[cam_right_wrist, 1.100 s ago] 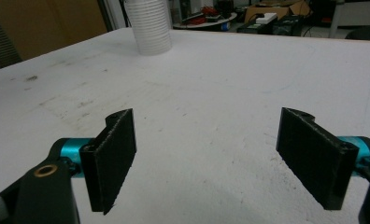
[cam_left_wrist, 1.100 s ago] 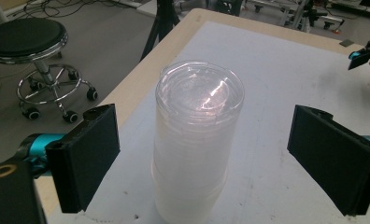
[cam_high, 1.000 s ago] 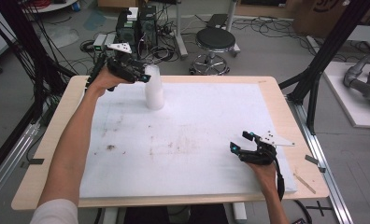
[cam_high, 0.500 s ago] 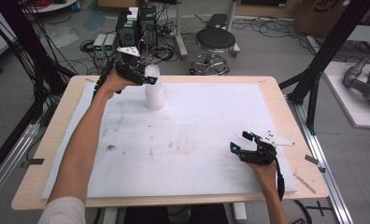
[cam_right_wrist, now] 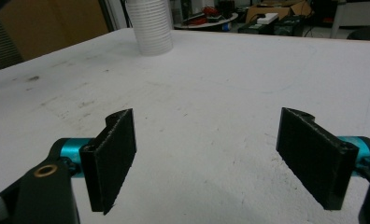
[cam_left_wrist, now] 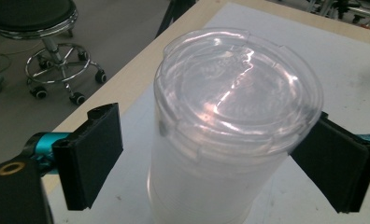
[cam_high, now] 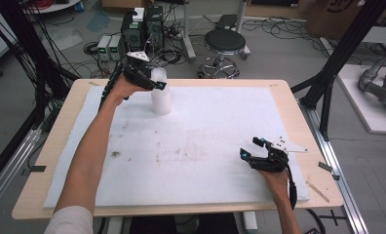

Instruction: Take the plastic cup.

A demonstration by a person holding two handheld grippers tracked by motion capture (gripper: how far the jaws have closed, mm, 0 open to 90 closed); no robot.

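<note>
A stack of translucent white plastic cups (cam_high: 161,95) capped with a clear lid (cam_left_wrist: 237,100) stands upright near the far left edge of the white foam mat (cam_high: 205,146) that covers the wooden table (cam_high: 298,122). The left gripper (cam_high: 154,84) is up at the top of the stack; in the left gripper view its two black jaws flank the lidded rim, the right one touching or all but touching the lid's edge while a clear gap shows between the left one and the cup wall. Those jaws have just been closing with the stack between them, yet they do not squeeze it from both sides, so the grip is not made. In the right gripper view the same cup stack (cam_right_wrist: 150,25) appears far off at the top, standing on the stained mat. The right gripper (cam_high: 253,148) rests low over the mat near the table's near right corner, well apart from the cups, jaws spread wide with only bare foam between them. The person's forearms reach in from the near edge, and a round black stool (cam_high: 224,41) sits on the floor beyond the table
</note>
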